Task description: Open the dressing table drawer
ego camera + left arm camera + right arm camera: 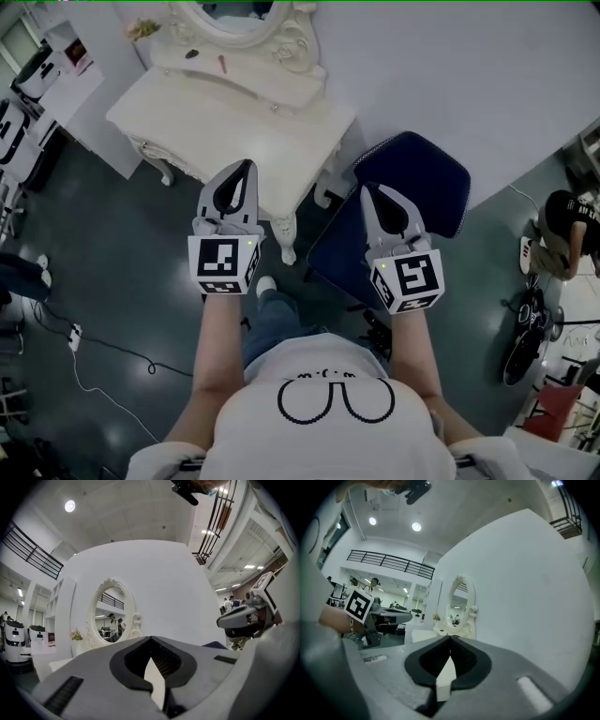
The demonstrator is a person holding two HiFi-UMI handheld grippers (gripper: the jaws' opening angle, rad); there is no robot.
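Note:
The white dressing table [234,122] with its oval mirror [234,19] stands against the wall at the top of the head view. From above, the tabletop hides the drawer front. My left gripper [246,165] is shut and empty, its tips over the table's near edge. My right gripper [367,188] is also shut and empty, held over the gap between table and chair. In the left gripper view the shut jaws [151,638] point at the mirror [110,616]. In the right gripper view the gripper [451,637] points level toward the table [422,634] and mirror [459,604].
A dark blue chair [403,202] stands just right of the table, under my right gripper. A person [567,225] sits at the far right beside dark equipment. A cable [103,347] runs over the dark floor at the left. White machines [14,637] stand far left.

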